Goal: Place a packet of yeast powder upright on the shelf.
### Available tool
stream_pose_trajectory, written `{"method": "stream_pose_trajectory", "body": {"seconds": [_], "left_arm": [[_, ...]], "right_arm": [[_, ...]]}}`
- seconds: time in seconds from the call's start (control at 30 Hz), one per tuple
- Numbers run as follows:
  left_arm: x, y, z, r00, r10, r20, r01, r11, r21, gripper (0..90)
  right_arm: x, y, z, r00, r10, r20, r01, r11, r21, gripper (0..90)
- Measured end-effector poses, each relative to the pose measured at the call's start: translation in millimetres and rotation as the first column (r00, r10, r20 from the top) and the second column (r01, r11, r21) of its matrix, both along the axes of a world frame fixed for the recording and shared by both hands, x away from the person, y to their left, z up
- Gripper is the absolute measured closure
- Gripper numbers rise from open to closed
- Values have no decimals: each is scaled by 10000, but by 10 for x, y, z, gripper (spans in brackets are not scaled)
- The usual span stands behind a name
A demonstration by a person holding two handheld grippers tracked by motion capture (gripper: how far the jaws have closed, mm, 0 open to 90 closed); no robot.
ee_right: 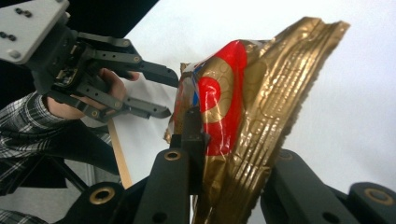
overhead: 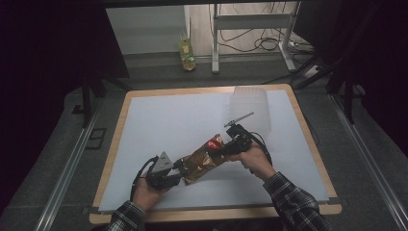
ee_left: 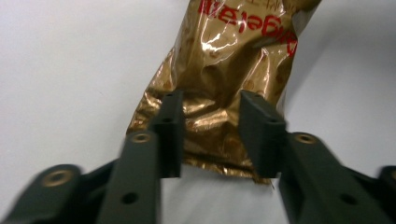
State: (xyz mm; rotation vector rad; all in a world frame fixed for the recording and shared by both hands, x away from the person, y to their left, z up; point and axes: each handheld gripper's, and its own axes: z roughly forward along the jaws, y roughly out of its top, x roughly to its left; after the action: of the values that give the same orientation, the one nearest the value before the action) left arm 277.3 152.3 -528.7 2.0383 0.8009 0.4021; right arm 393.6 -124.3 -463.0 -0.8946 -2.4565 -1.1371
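A gold foil snack bag [overhead: 203, 161] with red lettering and a red-and-gold roundel lies slantwise across the near half of the white table top [overhead: 159, 130], stretched between the two hand-held grippers. The right gripper [overhead: 230, 148], gripped in the person's right hand [overhead: 255, 159], is clamped on the bag's upper, crimped end: in the right gripper view the ridged seal of the bag [ee_right: 261, 107] stands up between the two black jaws, which press it from either side, and the bag there is lifted off the table surface. The left gripper [overhead: 179, 169], held in the left hand [overhead: 146, 190] with its grey three-cornered plate uppermost, sits at the bag's lower end. In the left gripper view its jaws are parted, one on each side of the crumpled bottom of the bag [ee_left: 224, 88], with a gap of foil showing between them; whether the pads touch the foil cannot be told. The right gripper view shows that same left gripper [ee_right: 170, 93] farther off with its jaws spread, just beside the bag's far end. A clear plastic container [overhead: 250, 108] stands on the far right part of the table, well apart from the bag. Both sleeves are plaid.
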Motion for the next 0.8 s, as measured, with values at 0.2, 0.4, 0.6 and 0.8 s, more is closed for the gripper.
{"method": "stream_pose_trajectory", "body": {"seconds": [0.2,0.4,0.6,0.8], "left_arm": [[-10,12,7,9999,156,71,-156,9999,-5,409],[-3,74,13,9992,391,6,-390,9987,-317,294],[5,113,18,9988,439,-201,-453,9963,-734,222],[10,97,2,9982,537,-252,-548,9974,-466,179]], "right_arm": [[-9,-40,157,9975,176,689,-159,9996,-249,769],[9,-97,291,9925,234,1198,-178,9987,-480,769],[13,-144,423,9814,422,1873,-300,9973,-675,768],[43,-187,530,9660,672,2497,-410,9932,-1088,767]]}}
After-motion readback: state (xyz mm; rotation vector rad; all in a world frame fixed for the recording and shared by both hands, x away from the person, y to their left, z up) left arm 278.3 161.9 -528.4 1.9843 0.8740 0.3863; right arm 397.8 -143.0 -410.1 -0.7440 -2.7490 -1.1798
